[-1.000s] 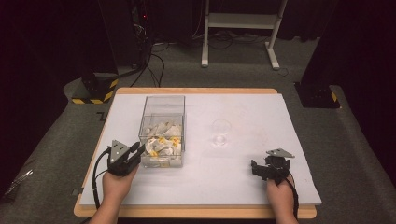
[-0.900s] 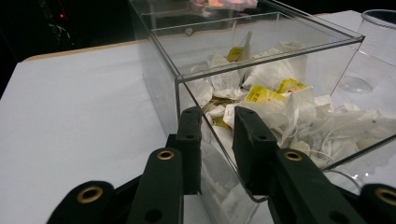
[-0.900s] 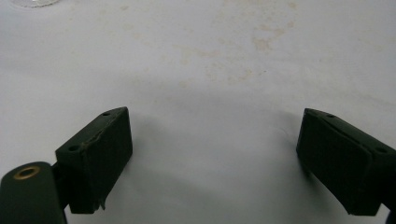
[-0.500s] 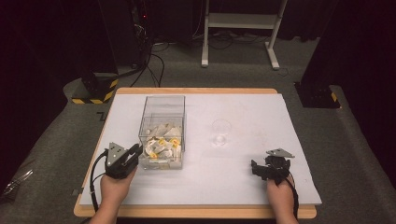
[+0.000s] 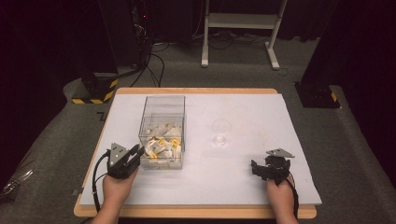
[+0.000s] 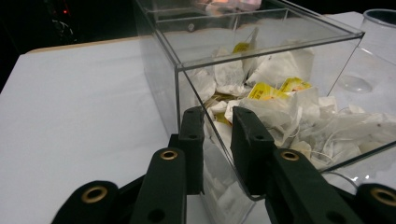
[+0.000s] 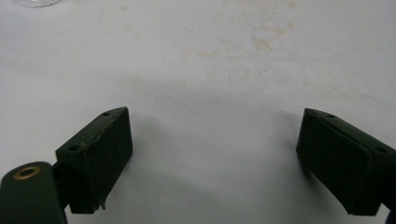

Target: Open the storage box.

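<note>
A clear plastic box [image 5: 146,119] holds several tea bags [image 5: 162,145] with yellow tags and stands left of centre on the white table. My left gripper [image 5: 137,152] is at the box's near left corner. In the left gripper view its jaws [image 6: 218,117] are shut on the box's near wall [image 6: 205,154], one pad outside and one inside, with tea bags [image 6: 280,107] just behind. My right gripper [image 5: 256,168] rests near the table's front right, apart from everything. Its jaws [image 7: 212,140] stand wide open over bare white surface.
A clear plastic cup [image 5: 220,131] stands upright at mid-table, right of the box, and appears at the right edge of the left gripper view [image 6: 379,32]. The white sheet [image 5: 252,112] covers a wooden table, with dark carpet and stands beyond it.
</note>
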{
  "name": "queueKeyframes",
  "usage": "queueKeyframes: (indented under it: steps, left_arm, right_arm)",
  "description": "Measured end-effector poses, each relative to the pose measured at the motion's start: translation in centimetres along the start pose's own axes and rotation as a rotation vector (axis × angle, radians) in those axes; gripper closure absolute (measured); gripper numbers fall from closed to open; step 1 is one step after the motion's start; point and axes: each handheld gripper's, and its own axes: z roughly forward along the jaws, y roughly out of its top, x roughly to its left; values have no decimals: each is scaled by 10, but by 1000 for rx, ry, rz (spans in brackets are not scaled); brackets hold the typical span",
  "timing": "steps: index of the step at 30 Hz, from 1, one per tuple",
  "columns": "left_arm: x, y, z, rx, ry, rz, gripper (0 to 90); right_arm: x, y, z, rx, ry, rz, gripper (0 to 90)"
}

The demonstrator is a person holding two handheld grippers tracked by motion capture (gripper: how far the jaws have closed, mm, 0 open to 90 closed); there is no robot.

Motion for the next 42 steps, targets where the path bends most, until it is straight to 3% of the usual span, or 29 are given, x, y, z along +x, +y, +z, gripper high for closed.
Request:
queueKeyframes:
  steps: [42]
  left_arm:
    - [-24,-21,-41,8,7,14,752]
  right_arm:
    - [0,0,0,-1,0,0,106]
